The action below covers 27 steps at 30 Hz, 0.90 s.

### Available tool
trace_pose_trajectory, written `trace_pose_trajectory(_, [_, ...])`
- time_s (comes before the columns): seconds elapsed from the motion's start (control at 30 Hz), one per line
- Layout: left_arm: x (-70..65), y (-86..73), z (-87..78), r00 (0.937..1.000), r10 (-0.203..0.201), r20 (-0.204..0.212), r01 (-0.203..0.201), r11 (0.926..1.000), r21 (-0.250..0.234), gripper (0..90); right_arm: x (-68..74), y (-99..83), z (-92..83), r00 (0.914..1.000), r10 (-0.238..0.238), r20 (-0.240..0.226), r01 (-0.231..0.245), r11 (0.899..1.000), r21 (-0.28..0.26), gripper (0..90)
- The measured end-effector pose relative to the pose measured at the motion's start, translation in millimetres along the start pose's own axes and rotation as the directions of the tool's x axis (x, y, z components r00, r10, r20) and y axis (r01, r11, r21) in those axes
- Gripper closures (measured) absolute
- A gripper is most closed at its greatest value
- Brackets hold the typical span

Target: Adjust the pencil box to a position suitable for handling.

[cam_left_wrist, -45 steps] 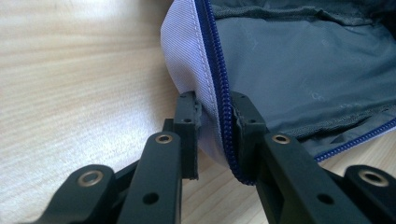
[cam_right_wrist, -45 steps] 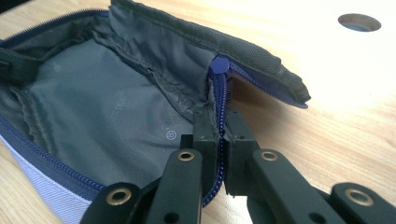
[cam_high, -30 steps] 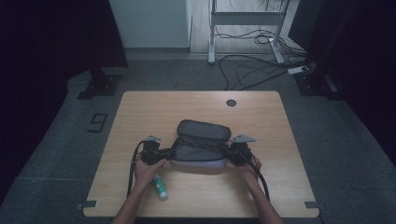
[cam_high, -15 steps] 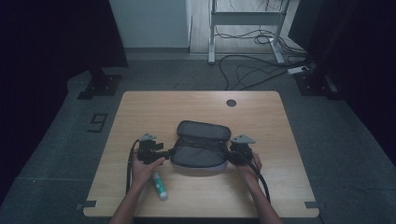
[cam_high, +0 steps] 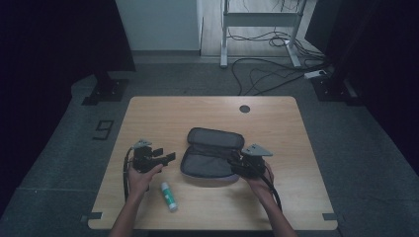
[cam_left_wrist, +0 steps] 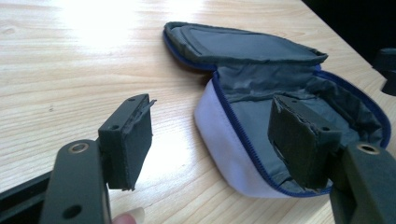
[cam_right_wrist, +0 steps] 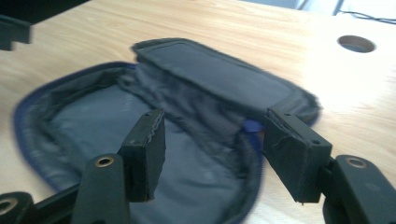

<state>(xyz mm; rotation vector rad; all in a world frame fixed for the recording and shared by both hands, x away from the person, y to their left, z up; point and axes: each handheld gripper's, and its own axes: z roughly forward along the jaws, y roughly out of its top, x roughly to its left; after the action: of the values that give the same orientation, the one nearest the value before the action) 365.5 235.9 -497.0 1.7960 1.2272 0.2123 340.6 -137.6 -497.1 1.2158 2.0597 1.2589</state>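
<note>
An unzipped grey pouch (cam_high: 210, 155) with a blue zipper lies open in the middle of the wooden table (cam_high: 212, 111), its lid folded back. The pouch's grey lining (cam_left_wrist: 261, 100) shows with nothing in it. My left gripper (cam_high: 165, 158) is open, a little left of the pouch, with nothing between its pads (cam_left_wrist: 133, 140). My right gripper (cam_high: 234, 162) is open over the pouch's right end; the pouch lining (cam_right_wrist: 187, 140) lies beneath the jaws and the blue zipper pull (cam_right_wrist: 252, 127) sits near the right pad. A white glue stick with a green cap (cam_high: 169, 196) lies near the left hand.
A round cable hole (cam_high: 244, 108) sits at the table's far edge. Cables (cam_high: 267, 74) and a desk frame stand on the floor beyond. Bare wood (cam_left_wrist: 70, 70) spreads left of the pouch.
The left gripper has let go of the pouch's left end and drawn away to the left. The pouch now lies more spread open; the right gripper stays at its right end.
</note>
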Motion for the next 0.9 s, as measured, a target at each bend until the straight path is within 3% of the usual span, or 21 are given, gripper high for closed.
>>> trace_pose_trajectory(0.27, [9.6, -1.6, -5.7, 0.9998, -0.020, -0.008, 0.020, 0.9997, 0.015, 30.7, 23.6, -5.8, -1.0, 0.9957, -0.018, -0.091, 0.019, 1.000, 0.013, 37.8])
trace_pose_trajectory(0.53, [13.8, -2.1, -6.7, 0.9998, -0.017, -0.006, 0.017, 0.9994, 0.030, 30.6, 47.6, -2.9, -1.6, 0.9887, -0.063, -0.136, 0.063, 0.998, -0.001, 38.5])
trace_pose_trajectory(0.9, [17.4, -3.3, -5.6, 0.9997, -0.025, -0.001, 0.025, 0.9987, 0.044, 30.8, 85.2, -3.2, 12.6, 0.9651, -0.112, -0.237, 0.118, 0.993, 0.013, 38.3])
